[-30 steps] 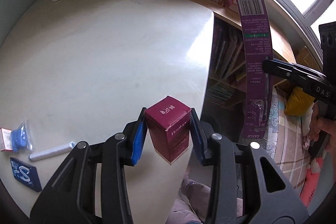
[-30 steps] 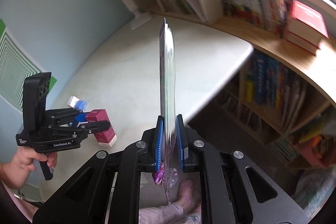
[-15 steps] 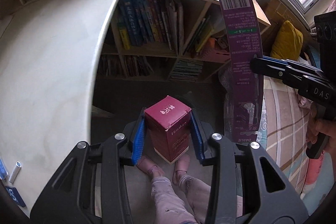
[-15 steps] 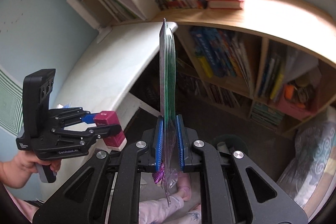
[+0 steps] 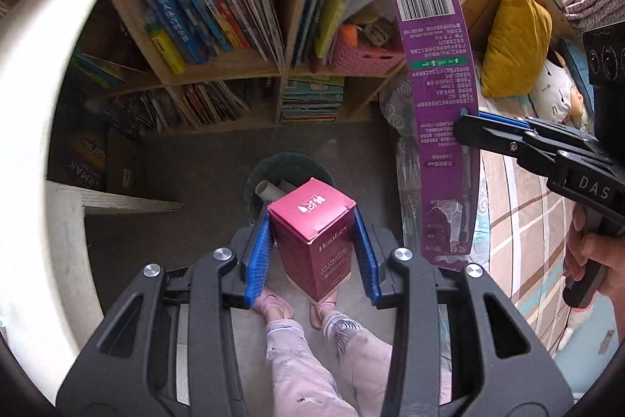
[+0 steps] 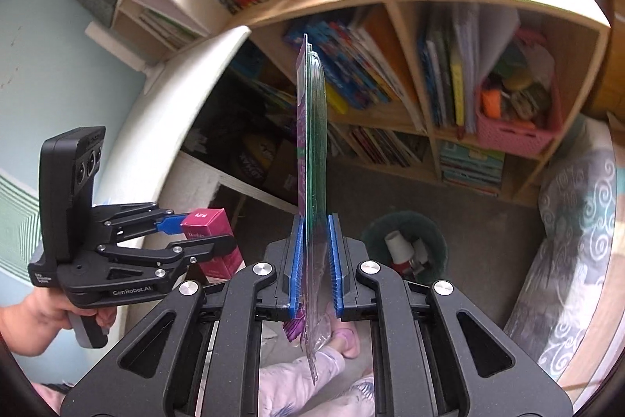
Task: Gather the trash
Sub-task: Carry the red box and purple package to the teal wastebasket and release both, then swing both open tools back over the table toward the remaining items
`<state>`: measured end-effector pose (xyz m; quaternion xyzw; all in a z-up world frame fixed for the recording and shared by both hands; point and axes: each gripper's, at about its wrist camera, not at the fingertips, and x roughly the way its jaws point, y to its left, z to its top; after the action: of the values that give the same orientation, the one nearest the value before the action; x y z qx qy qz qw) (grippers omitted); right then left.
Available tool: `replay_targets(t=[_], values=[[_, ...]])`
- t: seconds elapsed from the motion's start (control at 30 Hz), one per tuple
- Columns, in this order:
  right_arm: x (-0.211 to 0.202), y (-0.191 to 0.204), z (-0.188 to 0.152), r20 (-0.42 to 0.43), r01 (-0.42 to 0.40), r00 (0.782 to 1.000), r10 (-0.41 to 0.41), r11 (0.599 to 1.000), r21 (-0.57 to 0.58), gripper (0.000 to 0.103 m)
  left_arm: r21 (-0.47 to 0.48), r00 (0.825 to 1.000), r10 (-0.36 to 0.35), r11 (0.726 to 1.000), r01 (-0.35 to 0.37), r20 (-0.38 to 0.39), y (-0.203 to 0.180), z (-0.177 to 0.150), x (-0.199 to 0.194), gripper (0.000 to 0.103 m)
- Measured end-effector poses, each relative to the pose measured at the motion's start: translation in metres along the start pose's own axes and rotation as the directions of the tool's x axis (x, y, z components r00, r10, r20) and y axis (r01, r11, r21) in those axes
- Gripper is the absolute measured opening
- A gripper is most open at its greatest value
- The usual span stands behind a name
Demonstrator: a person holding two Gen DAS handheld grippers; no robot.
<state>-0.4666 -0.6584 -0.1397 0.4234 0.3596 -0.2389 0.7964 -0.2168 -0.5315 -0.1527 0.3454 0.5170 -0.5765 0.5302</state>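
While the left tool (image 5: pixel 312 253) is clamped on a magenta box (image 5: pixel 312 221), its blue pads (image 5: pixel 256 260) press the box's two sides, and the box hangs above a dark round bin (image 5: pixel 291 167) on the floor. "Hankey" runs down one face of the box; white characters on its top are too small to read. From the right wrist view the same box (image 6: pixel 211 237) shows in the left tool (image 6: pixel 203 233), whose body reads "GenRobot.AI".

Clamped in the right tool (image 6: pixel 314 256) is a flat purple blister pack (image 6: pixel 312 143), seen edge-on there, upright between the blue pads. From the left wrist view the pack (image 5: pixel 437 112) shows its printed back: a barcode at the top, a green strip below it, then lines of small print that I cannot read. The right tool (image 5: pixel 468 135) there bears the letters "DAS", and a hand (image 5: pixel 586 260) holds its grip.

Inside the bin (image 6: pixel 406 245) lie a white paper cup (image 6: pixel 398 245) and other scraps. Behind it stands a bookshelf (image 5: pixel 234 26) packed with books, with a pink basket (image 6: pixel 515 127) in one compartment. A white table (image 5: pixel 35 143) curves along the left. To the right lies a bed (image 5: pixel 527 202) with a yellow pillow (image 5: pixel 515 38). The person's legs (image 5: pixel 324 358) in pale trousers and pink slippers show below the tools. A carton under the table reads "ARMAK".
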Motion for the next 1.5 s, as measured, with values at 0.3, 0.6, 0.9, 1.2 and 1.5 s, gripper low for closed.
replay_targets(t=[0.3,0.6,0.9,1.2,1.5], values=[[0.051,-0.044,-0.019,-0.027,0.005,1.000,-0.002,0.996,0.093,0.013,0.001,0.998,0.000,1.000,0.000,-0.062,0.004,0.004,0.070,0.036],[0.113,-0.088,-0.036,-0.036,0.015,0.999,-0.008,0.984,0.180,0.013,0.003,0.990,0.021,1.000,-0.020,-0.141,0.019,-0.001,0.144,0.036],[0.169,-0.122,-0.054,-0.094,0.036,0.996,-0.010,0.961,0.276,0.021,0.021,0.977,0.011,1.000,-0.007,-0.213,0.023,-0.008,0.209,0.060],[0.175,-0.143,-0.071,-0.113,0.059,0.993,-0.023,0.942,0.331,0.037,0.018,0.962,0.040,0.999,-0.036,-0.271,0.031,-0.024,0.237,0.079],[0.153,-0.135,-0.076,-0.129,0.053,0.992,-0.014,0.950,0.309,0.043,0.037,0.967,0.068,0.997,-0.061,-0.246,0.025,-0.031,0.210,0.085]])
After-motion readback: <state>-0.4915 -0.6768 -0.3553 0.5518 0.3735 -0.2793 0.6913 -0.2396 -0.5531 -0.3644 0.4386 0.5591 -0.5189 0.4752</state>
